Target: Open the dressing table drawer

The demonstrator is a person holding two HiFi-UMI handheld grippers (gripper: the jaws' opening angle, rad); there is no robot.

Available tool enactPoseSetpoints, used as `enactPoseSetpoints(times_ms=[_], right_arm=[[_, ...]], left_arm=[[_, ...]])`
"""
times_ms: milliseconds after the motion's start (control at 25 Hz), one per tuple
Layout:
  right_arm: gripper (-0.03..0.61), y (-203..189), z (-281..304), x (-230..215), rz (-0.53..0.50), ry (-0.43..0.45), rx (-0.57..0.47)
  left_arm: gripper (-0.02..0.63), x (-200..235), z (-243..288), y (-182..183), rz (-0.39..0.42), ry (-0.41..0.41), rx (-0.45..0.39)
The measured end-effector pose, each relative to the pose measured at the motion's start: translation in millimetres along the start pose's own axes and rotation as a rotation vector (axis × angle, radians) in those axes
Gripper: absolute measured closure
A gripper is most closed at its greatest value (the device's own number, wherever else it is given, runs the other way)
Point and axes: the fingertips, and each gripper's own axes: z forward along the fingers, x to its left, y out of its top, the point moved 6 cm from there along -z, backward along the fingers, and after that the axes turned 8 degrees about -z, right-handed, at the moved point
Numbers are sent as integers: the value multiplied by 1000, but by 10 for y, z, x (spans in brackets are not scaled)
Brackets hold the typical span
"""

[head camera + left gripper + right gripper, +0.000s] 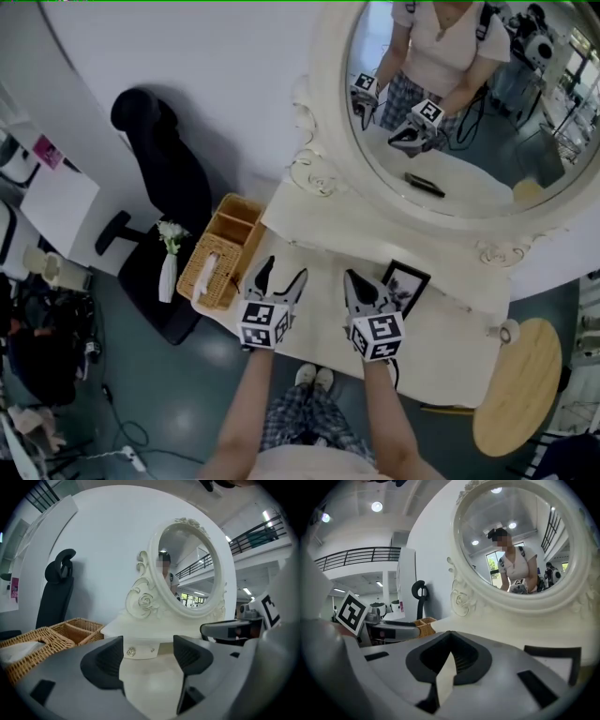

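Observation:
The white dressing table (441,347) carries a raised shelf and an oval mirror (450,103). In the left gripper view a small drawer front (143,654) with a round metal knob (131,652) sits under the shelf edge. My left gripper (147,657) is open, its jaws framing that drawer from a short distance without touching it. From above, the left gripper (283,277) hovers over the tabletop's left part. Beside it, the right gripper (358,281) is shut and holds nothing, as its own view (449,641) also shows.
A wicker basket (220,248) with two compartments stands at the table's left end, next to a white vase of flowers (169,267). A black-framed picture (405,286) lies to the right of my grippers. A black chair (164,187) is on the left and a round wooden stool (520,384) on the right.

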Motion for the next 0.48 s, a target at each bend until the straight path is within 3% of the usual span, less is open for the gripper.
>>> enactPoseSetpoints(times_ms=[480], right_arm=[[561,-494,710,61,27,24,134]], left_arm=[[290,371,618,-361,-63,83,85]])
